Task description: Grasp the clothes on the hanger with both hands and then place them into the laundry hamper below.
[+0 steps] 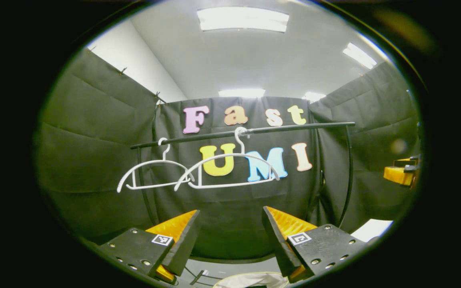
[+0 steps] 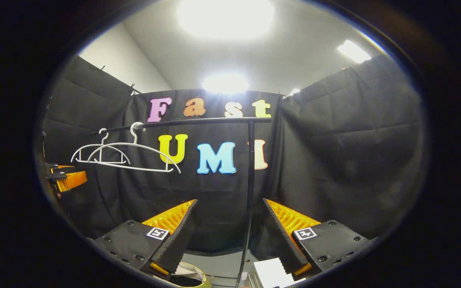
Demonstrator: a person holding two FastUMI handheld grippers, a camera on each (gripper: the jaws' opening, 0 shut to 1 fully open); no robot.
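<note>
Two white hangers (image 1: pixel 156 174) (image 1: pixel 226 170) hang bare on the black rail (image 1: pixel 254 130), straight ahead of my left gripper (image 1: pixel 230 211), which is open and holds nothing. At the bottom edge the rim of the laundry hamper (image 1: pixel 250 280) shows, with pale cloth inside. In the right gripper view the same hangers (image 2: pixel 126 154) hang at the left end of the rail (image 2: pixel 198 120). My right gripper (image 2: pixel 229 201) is open with nothing between its fingers. Below its left finger lies the hamper rim (image 2: pixel 198 276) with pale cloth (image 2: pixel 184 270) in it.
The rack's upright post (image 2: pixel 249 180) stands just ahead of the right gripper. A white boxy object (image 2: pixel 272 274) sits low beside that post. The right gripper (image 1: pixel 400 174) shows at the far right of the left gripper view, and the left gripper (image 2: pixel 64 178) at the left of the right gripper view.
</note>
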